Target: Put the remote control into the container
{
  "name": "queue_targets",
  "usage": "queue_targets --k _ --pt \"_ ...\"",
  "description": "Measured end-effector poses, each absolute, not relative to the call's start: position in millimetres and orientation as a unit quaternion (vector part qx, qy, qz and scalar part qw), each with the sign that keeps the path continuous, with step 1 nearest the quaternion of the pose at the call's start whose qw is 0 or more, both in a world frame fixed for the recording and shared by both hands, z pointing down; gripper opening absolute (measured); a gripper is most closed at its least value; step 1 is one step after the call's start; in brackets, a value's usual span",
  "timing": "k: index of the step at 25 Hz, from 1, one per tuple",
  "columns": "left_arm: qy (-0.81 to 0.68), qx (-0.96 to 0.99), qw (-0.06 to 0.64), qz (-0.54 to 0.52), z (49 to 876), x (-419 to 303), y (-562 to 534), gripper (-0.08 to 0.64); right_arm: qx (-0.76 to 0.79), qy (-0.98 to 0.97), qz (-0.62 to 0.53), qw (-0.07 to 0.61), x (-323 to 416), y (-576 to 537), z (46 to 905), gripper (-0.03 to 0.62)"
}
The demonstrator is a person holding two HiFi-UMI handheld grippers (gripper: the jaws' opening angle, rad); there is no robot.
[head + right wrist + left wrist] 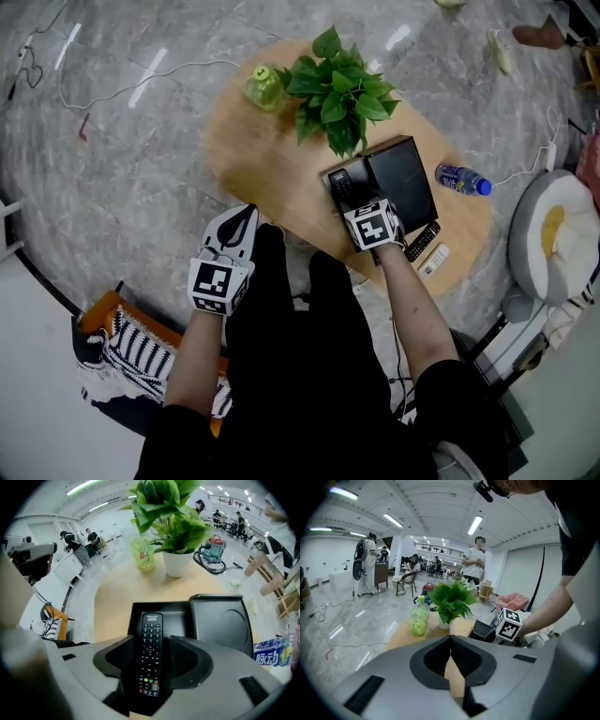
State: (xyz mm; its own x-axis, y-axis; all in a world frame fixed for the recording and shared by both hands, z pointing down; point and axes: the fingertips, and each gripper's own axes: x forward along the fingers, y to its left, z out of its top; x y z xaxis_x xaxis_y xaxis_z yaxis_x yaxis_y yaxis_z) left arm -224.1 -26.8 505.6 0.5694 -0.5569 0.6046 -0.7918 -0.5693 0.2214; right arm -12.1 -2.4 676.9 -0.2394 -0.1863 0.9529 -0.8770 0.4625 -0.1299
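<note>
Right gripper view shows the remote control (150, 620) lying lengthwise between the jaws of the right claw (151, 641), buttons up. The pads appear to bear on its two long edges, so I record this claw as grasping the remote by its width. That hold keeps the body level and leaves its far end free to go in first. The far end projects over the open black container (178, 616), and the remote lines up with the box's longer run, which looks chosen so that it will drop in flat. Whether its underside already touches the container floor cannot be settled from these views. A black lid (220, 625), as I take it, lies just beside the container on the desk (253, 159), out of the way of the opening. Head view confirms the right claw directly over the box, with a potted plant (337, 89) close behind it. The approach from the near side is presumably made to avoid the leaves. Two further remotes (427, 249) lie near the desk edge, apart from the container. The left claw (450, 639) is clenched on nothing and is held back off the desk edge, clear of the work. Judgement: placement is at hand, release not yet made.
</note>
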Motion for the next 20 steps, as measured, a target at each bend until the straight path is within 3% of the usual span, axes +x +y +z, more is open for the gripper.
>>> queue_targets --k 8,20 --pt "-0.413 0.863 0.208 0.205 441.6 -217.6 -49.8 0.006 0.438 -0.756 0.321 0.364 -14.8 -38.3 567.7 0.245" --pt "-0.394 0.890 0.178 0.148 365.0 -178.4 -52.9 0.006 0.526 -0.783 0.236 0.234 27.3 -41.4 431.5 0.076"
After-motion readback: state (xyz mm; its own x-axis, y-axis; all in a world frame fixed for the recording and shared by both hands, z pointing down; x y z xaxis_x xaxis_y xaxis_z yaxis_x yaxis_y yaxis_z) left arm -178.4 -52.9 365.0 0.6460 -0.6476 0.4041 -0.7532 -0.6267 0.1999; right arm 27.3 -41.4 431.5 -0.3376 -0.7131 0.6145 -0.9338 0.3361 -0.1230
